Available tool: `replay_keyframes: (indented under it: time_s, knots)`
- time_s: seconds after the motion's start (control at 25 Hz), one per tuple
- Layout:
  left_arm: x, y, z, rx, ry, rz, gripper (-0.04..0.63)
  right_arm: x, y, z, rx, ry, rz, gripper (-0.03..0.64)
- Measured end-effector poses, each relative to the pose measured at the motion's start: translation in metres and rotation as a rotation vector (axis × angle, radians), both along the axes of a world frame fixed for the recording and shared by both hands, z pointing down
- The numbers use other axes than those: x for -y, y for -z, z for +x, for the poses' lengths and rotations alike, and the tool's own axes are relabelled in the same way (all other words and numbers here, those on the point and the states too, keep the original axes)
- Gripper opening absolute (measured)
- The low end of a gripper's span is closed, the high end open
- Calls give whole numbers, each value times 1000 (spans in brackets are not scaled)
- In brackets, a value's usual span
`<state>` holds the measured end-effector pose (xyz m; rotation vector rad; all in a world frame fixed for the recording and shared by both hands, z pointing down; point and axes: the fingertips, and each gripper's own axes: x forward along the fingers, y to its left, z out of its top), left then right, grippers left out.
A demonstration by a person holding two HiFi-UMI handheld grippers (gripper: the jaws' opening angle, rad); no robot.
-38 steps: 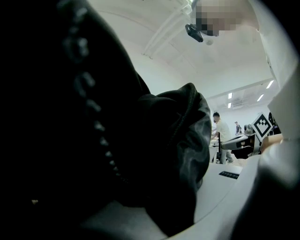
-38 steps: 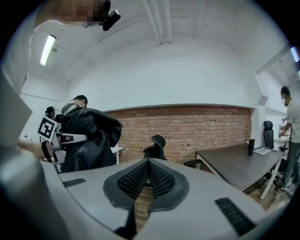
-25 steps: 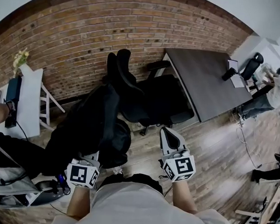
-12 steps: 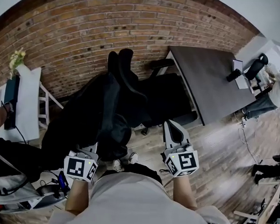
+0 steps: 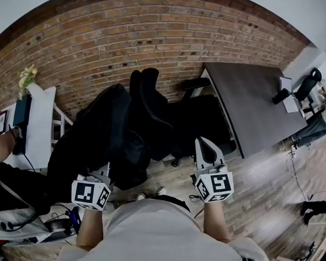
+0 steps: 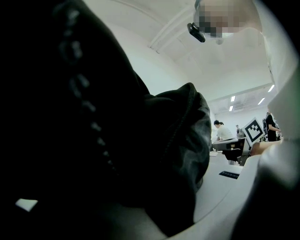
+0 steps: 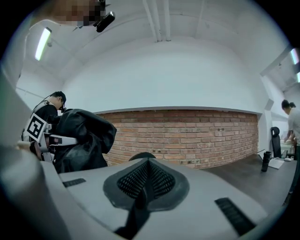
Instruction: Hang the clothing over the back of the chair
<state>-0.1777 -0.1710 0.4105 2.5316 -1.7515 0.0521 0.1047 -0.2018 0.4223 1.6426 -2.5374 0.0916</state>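
Observation:
A black jacket (image 5: 94, 145) hangs bunched from my left gripper (image 5: 102, 172), whose jaws are buried in the cloth and shut on it. In the left gripper view the jacket (image 6: 117, 140) fills nearly everything and hides the jaws. The black office chair (image 5: 153, 107) stands just beyond, its tall back beside the jacket's right edge and its seat toward the desk. My right gripper (image 5: 203, 147) is held to the right of the chair's base with its jaws shut and nothing between them. The right gripper (image 7: 146, 161) looks at the brick wall, with the held jacket (image 7: 82, 138) at its left.
A dark desk (image 5: 252, 99) stands right of the chair against the brick wall (image 5: 157, 39). A white table (image 5: 36, 129) with flowers (image 5: 25, 76) stands at the left. Cables and gear (image 5: 22, 226) lie at the lower left. Another person (image 5: 316, 127) sits at the far right.
The person has stepped toward the chair, and both grippers have moved forward with the jacket still in the left one. The right jaws stay shut.

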Motion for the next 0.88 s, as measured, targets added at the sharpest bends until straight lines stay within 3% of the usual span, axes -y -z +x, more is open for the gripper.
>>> replay_keyframes:
  time_s: [0.28, 0.68, 0.88]
  knots:
    - [23, 6, -23, 23, 65, 10, 95, 11, -1, 1, -9, 10, -10, 18]
    - [80, 28, -11, 94, 18, 58, 101, 17, -1, 8, -19, -6, -13, 18]
    - [115, 36, 3, 197, -23, 57, 109, 17, -1, 24, -8, -36, -11, 18]
